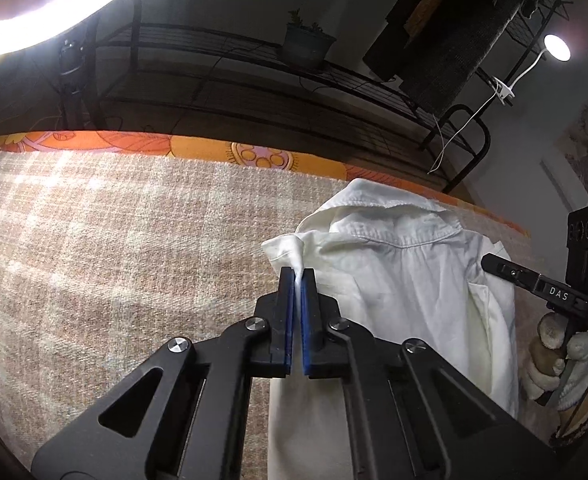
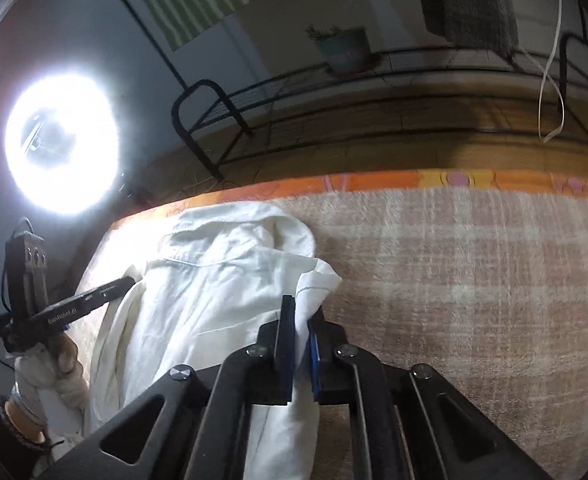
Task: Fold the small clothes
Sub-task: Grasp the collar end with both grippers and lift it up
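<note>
I held the shirt [image 1: 406, 280] stretched between my grippers: left gripper [image 1: 297, 280] and right gripper [image 2: 301, 312] each pinched an opposite side edge, collar pointing away.

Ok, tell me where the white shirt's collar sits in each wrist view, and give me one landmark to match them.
Left wrist view: the collar is right of centre, beyond the left claw.
Right wrist view: the collar is left of centre, beyond the right claw.
Shared landmark: the potted plant on the black wire rack behind.
</note>
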A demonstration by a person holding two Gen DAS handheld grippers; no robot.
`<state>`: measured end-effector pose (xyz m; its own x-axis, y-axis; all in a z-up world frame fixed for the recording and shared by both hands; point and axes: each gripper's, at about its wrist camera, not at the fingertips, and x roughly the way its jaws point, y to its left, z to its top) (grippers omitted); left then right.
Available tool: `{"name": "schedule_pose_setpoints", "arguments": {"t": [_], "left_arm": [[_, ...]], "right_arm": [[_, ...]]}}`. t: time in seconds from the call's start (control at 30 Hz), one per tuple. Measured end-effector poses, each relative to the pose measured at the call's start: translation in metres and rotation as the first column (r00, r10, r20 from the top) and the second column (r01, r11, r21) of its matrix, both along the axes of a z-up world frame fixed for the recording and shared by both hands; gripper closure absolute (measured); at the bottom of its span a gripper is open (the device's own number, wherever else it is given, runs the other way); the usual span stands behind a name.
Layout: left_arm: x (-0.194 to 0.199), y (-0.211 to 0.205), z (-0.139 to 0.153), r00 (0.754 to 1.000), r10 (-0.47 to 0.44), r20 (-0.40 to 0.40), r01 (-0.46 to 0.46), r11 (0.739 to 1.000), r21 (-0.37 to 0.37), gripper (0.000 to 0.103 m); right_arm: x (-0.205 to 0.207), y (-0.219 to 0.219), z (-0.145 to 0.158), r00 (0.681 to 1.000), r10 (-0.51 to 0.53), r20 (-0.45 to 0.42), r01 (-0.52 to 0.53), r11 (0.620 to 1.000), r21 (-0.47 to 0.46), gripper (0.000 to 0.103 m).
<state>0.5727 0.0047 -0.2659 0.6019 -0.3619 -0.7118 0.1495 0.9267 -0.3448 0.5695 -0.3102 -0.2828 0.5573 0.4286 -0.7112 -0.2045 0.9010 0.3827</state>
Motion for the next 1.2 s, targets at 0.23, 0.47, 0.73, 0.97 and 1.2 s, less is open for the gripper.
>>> {"name": "schedule_pose_setpoints", "arguments": {"t": [0.23,0.47,0.73,0.97,1.2], "left_arm": [[-0.029,0.004,0.039,0.998,0.002,0.07,-0.001,1.0,-0.013,0.103],[-0.073,0.004,0.076,0.991,-0.034,0.13,0.03,0.999,0.037,0.103],[-0.147,0.018,0.108,0.982,-0.047,0.181,0.039,0.998,0.05,0.103],[-0.229,0.021,0.112,0.977,-0.063,0.203,0.053,0.997,0.051,0.103],[-0.296,0.016,0.081,0.984,-0.086,0.156,0.074,0.994,0.08,0.103]], "right_arm": [[-0.021,0.001,0.038,0.997,0.003,0.076,-0.002,1.0,-0.014,0.102],[-0.059,0.003,0.08,0.99,0.025,0.14,-0.022,1.0,-0.019,0.102],[-0.126,0.012,0.113,0.983,0.068,0.172,-0.061,0.997,-0.046,0.102],[-0.199,0.018,0.119,0.98,0.088,0.177,-0.076,0.995,-0.071,0.102],[-0.271,0.031,0.096,0.98,0.104,0.17,-0.087,0.99,-0.107,0.102]]}}
